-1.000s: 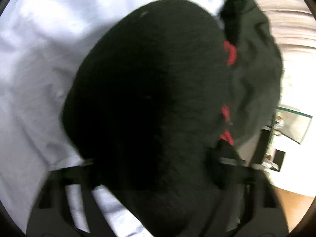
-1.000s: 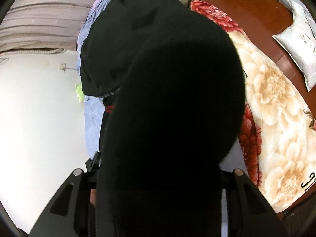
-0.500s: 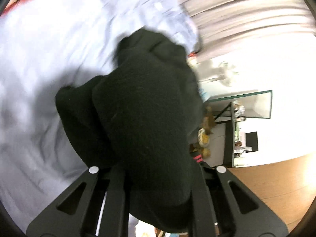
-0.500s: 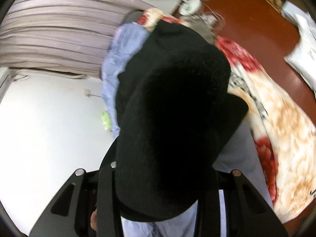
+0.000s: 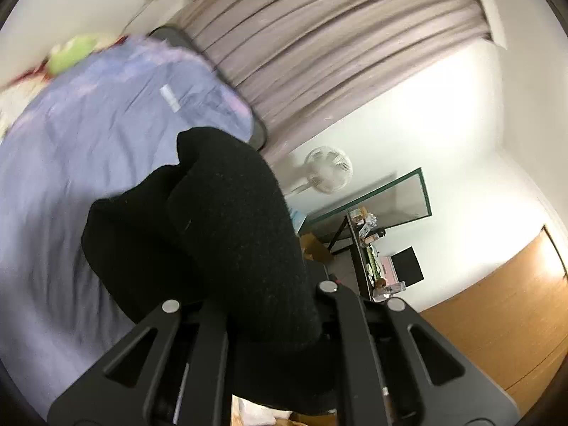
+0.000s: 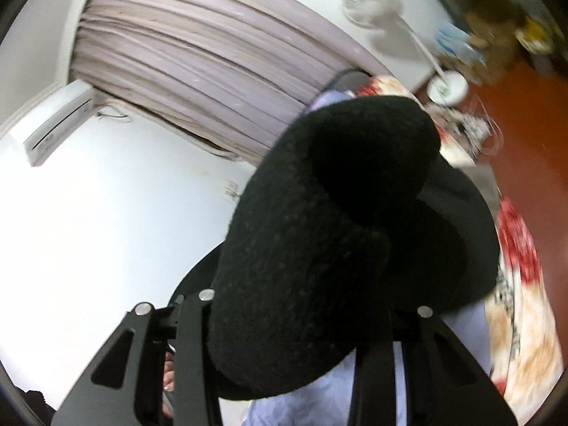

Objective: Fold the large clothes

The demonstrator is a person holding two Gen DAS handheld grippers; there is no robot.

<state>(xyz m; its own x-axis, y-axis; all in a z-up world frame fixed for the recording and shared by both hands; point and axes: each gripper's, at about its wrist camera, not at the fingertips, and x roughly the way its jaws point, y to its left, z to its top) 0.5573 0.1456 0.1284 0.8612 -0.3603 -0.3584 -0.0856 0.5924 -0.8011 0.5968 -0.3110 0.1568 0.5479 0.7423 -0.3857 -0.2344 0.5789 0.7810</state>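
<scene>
A black knit garment [image 5: 220,234] bulges out between the fingers of my left gripper [image 5: 262,305], which is shut on it and holds it above the lilac bed sheet [image 5: 71,149]. In the right wrist view the same black garment [image 6: 319,241] fills the middle, clamped in my right gripper [image 6: 294,316], which is shut on it. The cloth hides both sets of fingertips. The garment hangs lifted, with folds drooping toward the bed.
A floral blanket [image 6: 518,284] covers the bed's right side. Grey curtains [image 5: 337,42] hang behind the bed. A white fan [image 5: 328,170] stands by the wall, with a desk [image 5: 369,248] and a wooden door [image 5: 497,319] beyond. A green object [image 5: 67,56] lies at the bed's far end.
Both grippers have lifted and tilted upward with the black garment. The views now show wall, curtains and fan rather than mostly bed.
</scene>
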